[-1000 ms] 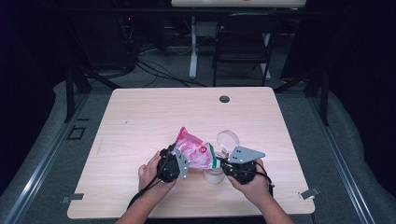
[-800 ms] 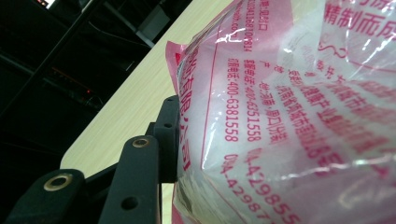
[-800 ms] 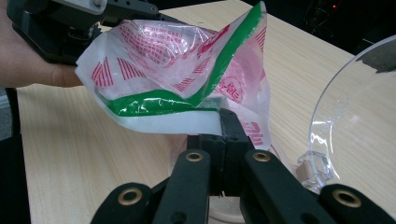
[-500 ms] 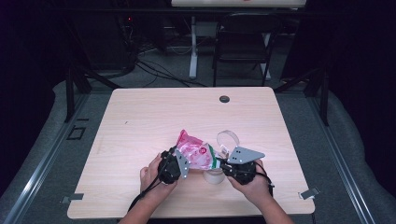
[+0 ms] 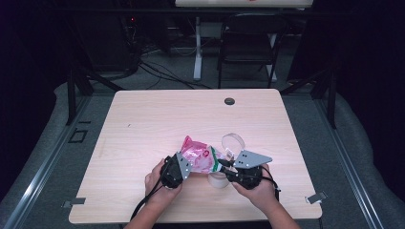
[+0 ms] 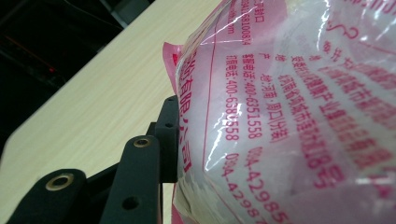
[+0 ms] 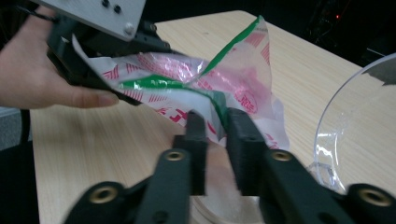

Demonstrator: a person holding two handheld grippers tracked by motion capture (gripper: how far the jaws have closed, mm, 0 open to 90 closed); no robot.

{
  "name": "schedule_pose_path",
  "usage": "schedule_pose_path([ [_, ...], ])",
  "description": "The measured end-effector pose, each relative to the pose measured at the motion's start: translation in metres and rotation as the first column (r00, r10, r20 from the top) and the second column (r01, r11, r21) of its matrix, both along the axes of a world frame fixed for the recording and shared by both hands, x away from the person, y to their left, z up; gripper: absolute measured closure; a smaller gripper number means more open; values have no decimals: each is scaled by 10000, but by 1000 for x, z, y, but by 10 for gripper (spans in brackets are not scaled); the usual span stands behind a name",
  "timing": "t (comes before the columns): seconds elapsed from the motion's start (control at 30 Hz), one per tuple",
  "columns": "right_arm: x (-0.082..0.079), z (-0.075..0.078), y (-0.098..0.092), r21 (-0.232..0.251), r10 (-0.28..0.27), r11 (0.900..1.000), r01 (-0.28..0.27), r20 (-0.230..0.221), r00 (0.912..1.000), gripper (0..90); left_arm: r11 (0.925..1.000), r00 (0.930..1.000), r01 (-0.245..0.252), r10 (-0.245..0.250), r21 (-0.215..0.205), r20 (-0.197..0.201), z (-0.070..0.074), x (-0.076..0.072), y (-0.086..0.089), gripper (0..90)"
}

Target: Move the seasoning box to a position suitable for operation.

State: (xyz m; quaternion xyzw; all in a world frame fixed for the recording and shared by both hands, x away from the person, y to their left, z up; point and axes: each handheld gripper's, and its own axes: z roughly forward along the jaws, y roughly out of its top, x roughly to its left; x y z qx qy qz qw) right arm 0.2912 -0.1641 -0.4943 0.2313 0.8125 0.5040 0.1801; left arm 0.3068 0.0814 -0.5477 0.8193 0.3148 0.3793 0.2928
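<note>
A pink printed plastic bag (image 5: pixel 198 159) with a green strip at its mouth hangs just above the table near the front edge. My left gripper (image 5: pixel 187 166) is shut on its bulging side; one black finger (image 6: pixel 169 135) presses against the film (image 6: pixel 280 107). My right gripper (image 7: pixel 217 126) faces it from the right (image 5: pixel 222 165). Its jaws have just been opening, and they now stand apart with the bag's green edge (image 7: pixel 219 100) lying loosely between them. Below them sits a round white-rimmed container (image 5: pixel 218 180).
A clear round lid (image 5: pixel 232 141) stands beside the bag, seen large at the right of the right gripper view (image 7: pixel 355 130). A black grommet (image 5: pixel 229 101) sits at the far edge of the wooden table (image 5: pixel 143 124). A chair (image 5: pixel 248 43) stands beyond it.
</note>
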Motion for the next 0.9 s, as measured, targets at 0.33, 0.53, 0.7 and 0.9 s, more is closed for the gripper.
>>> schedule_pose_path([
  [0.33, -3, 9, -6, 456, -15, 9990, 8, 148, 9999, 605, 9936, 9969, 26, -114, -1126, -777, -6, 3, 7, 632],
  [0.53, -2, 16, -13, 809, -120, 9967, 100, 246, 9996, 546, 9857, 9937, -8, -181, -1683, -1107, -6, 6, 13, 633],
  [0.7, 0, 16, -18, 939, -340, 9951, 322, 172, 9993, 539, 9777, 9927, -105, -150, -2100, -1195, -3, 7, 19, 633],
  [0.9, 1, 20, -23, 997, -495, 9939, 468, 247, 9985, 527, 9695, 9924, -233, -71, -2440, -1230, 0, 6, 26, 634],
])
